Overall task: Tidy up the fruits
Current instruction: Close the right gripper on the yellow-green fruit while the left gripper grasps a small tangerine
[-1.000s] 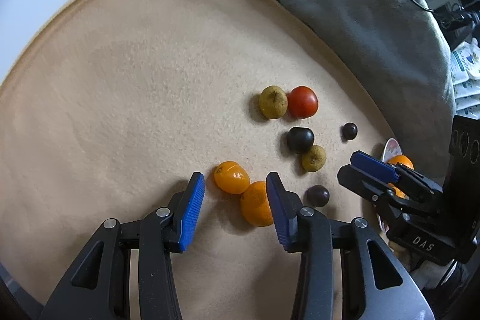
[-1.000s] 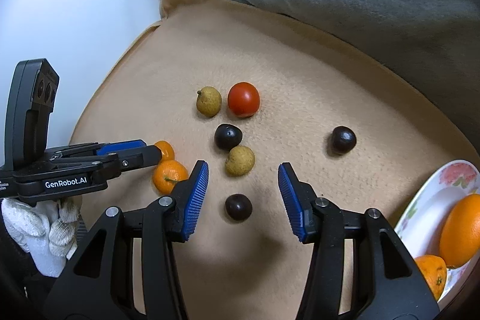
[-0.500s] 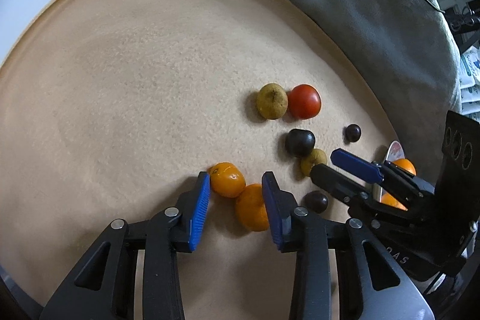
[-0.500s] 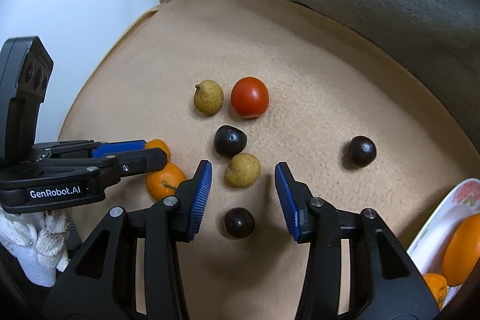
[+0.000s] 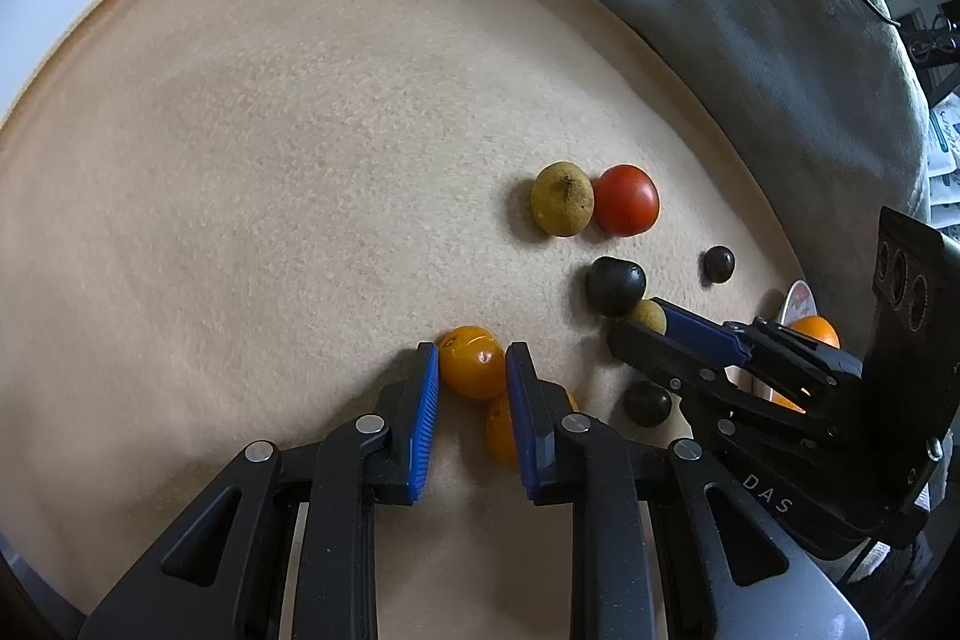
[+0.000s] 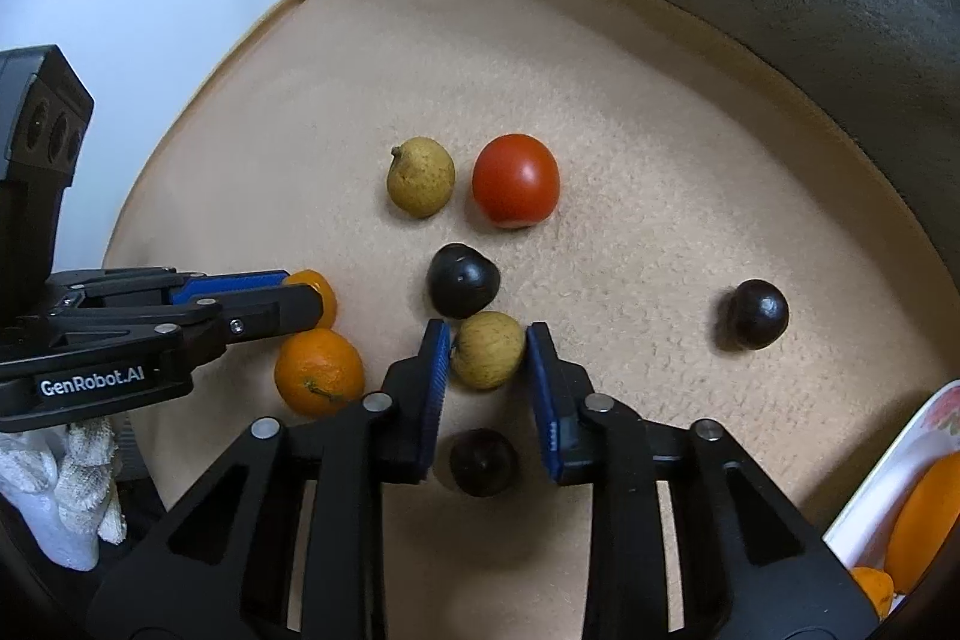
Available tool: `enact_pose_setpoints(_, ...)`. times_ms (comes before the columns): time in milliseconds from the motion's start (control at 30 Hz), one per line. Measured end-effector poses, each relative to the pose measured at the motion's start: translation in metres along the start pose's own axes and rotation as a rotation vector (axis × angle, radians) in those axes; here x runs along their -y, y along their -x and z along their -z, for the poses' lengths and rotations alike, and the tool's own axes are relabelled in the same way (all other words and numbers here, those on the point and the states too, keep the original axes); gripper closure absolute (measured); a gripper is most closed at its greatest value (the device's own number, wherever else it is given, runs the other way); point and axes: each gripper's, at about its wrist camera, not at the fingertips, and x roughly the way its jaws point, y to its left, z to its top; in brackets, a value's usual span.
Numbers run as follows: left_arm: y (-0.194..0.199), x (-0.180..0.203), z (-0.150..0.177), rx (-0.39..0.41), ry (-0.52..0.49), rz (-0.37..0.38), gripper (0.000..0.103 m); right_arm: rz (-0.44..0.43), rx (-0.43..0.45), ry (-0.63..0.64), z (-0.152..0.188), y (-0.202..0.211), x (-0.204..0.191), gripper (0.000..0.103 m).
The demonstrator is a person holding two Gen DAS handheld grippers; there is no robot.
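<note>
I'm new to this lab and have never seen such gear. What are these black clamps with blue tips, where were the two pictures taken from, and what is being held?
A person holds a two-finger gripper in each hand; a camera on each looks along its fingers. Both views show fruit on a beige blanket. The left gripper, whose jaws have just been closing, clamps a small orange fruit. The right gripper, also just closing, grips a yellowish fruit. Nearby lie a tomato and dark fruits; a plate holds oranges.

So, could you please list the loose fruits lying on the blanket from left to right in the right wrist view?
Orange mandarin → yellow-brown fruit → red tomato → dark round fruit at far right.
</note>
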Motion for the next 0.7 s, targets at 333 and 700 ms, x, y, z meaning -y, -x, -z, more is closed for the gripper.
enact_pose_setpoints(333, 0.009, 0.007, 0.002, 0.032, -0.031, -0.015, 0.083, 0.007, 0.038, -0.013, 0.007, 0.015, 0.004, 0.076)
enact_pose_setpoints(700, 0.022, 0.020, 0.003, 0.065, -0.087, -0.030, 0.083, 0.009, 0.087, -0.038, 0.017, 0.041, 0.013, 0.076)
